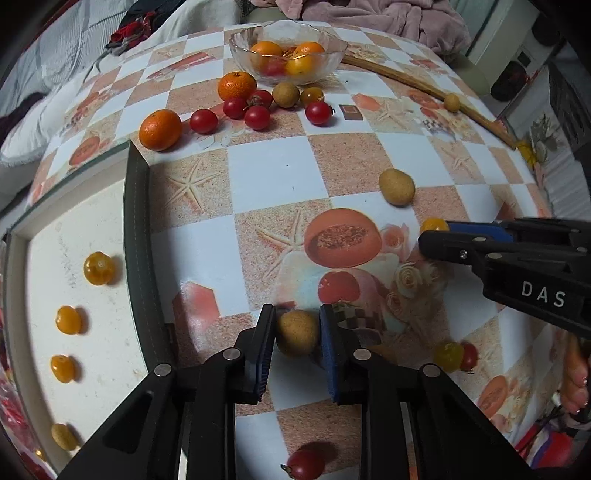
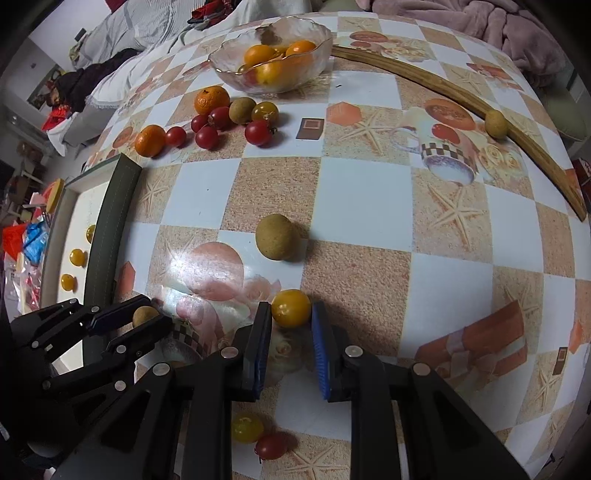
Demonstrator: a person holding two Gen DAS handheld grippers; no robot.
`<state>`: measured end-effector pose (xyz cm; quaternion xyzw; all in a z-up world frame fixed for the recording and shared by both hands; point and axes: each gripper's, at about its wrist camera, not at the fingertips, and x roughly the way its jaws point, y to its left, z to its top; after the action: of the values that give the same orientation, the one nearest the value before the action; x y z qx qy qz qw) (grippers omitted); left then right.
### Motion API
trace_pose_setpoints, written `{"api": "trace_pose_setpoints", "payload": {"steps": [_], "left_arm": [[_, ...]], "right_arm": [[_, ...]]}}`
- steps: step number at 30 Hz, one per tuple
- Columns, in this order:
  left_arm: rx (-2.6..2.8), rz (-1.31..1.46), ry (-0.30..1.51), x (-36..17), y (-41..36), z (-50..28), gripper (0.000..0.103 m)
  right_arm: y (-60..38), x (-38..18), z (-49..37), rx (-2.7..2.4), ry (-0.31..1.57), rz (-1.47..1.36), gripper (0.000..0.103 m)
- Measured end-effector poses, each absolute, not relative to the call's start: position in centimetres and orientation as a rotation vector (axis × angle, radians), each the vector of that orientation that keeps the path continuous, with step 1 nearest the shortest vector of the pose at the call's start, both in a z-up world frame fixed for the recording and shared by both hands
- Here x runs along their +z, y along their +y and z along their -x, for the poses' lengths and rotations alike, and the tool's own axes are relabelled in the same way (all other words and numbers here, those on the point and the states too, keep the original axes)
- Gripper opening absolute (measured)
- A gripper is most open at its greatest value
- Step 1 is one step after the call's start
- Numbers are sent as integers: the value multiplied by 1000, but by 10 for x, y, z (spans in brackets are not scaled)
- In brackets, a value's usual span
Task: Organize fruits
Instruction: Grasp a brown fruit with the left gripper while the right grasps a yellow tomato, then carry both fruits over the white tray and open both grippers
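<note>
Tongs both pinching: left gripper point(image 1: 297, 332) holds longan point(image 1: 297, 333), right gripper point(image 2: 291, 310) yellow tomato point(image 2: 291, 308), bound for tray point(image 1: 138, 236) at frame left.

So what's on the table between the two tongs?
Nothing real, just bare tablecloth with printed fruit pictures. The left tongs pinch a brown fruit and the right tongs pinch a yellow tomato. The right wrist view shows it best.

"DAS" on the right gripper point(image 1: 436, 236)

A lived-in home — patterned tablecloth point(image 1: 266, 173), glass fruit bowl point(image 1: 240, 46), rumpled bedding point(image 1: 55, 55) and blanket point(image 2: 517, 26) close by
</note>
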<state>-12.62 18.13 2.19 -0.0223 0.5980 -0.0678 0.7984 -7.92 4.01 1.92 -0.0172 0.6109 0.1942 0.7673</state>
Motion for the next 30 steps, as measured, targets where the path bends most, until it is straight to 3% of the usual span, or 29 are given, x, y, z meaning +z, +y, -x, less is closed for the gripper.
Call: {"api": "trace_pose_setpoints", "payload": {"steps": [30], "left_arm": [[-37, 185, 1203, 65, 248, 166, 25]], "right_arm": [[89, 52, 87, 526, 1298, 58, 24]]}}
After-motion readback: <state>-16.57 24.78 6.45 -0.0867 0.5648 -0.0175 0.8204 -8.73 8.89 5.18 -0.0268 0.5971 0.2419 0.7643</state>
